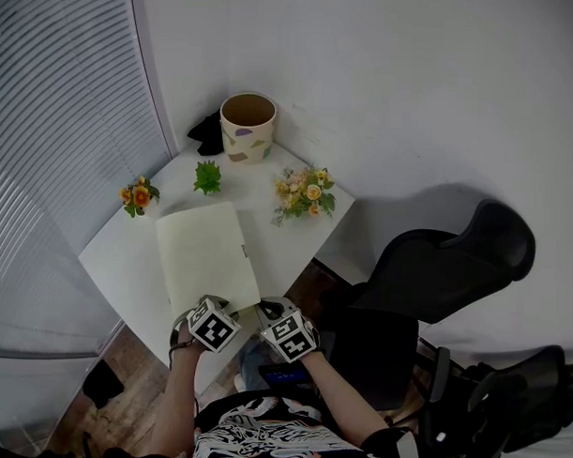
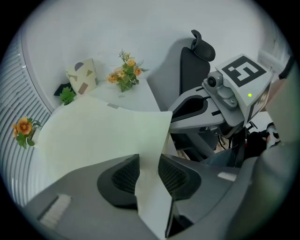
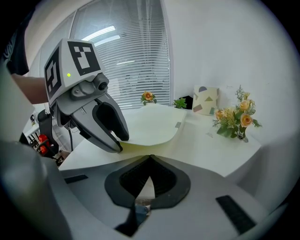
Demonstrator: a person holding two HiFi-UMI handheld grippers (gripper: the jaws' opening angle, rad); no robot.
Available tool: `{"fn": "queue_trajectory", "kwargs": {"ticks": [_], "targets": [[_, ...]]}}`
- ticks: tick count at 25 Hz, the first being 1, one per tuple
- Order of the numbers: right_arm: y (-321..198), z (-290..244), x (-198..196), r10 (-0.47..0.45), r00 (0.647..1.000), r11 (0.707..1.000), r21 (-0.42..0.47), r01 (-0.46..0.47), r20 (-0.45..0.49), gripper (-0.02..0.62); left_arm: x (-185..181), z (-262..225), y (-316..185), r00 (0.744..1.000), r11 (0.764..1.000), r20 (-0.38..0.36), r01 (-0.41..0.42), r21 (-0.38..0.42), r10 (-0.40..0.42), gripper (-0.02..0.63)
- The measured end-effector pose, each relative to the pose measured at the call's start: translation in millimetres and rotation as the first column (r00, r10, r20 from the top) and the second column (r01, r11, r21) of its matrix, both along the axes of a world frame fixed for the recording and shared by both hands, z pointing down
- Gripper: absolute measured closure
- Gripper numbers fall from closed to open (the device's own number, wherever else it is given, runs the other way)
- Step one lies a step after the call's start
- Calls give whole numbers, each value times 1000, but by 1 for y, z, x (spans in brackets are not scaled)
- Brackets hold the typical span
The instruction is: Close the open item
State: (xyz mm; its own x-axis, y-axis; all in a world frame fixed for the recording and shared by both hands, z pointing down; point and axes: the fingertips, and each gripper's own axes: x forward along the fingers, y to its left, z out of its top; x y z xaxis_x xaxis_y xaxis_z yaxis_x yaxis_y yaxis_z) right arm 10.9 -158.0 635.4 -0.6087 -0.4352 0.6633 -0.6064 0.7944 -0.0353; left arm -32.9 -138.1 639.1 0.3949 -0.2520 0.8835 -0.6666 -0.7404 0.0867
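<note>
Left tongs and right tongs side by side, close, both angled downward; forearms extended ahead. Left jaws stand apart; right jaw tips meet.

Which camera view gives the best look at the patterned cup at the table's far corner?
The head view: the patterned cup is seen from above, with its open mouth visible. The left gripper view and the right gripper view show the cup small and distant, side-on, mouth hidden.
</note>
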Motion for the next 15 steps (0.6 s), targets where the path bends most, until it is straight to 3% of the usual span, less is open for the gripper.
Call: {"fn": "queue_trajectory", "kwargs": {"ticks": [15], "targets": [[2,-2,0,-14,1000,1000,-9,14,4,594,0,0,1,1000,1000,3,-5,-16,5,483]]}}
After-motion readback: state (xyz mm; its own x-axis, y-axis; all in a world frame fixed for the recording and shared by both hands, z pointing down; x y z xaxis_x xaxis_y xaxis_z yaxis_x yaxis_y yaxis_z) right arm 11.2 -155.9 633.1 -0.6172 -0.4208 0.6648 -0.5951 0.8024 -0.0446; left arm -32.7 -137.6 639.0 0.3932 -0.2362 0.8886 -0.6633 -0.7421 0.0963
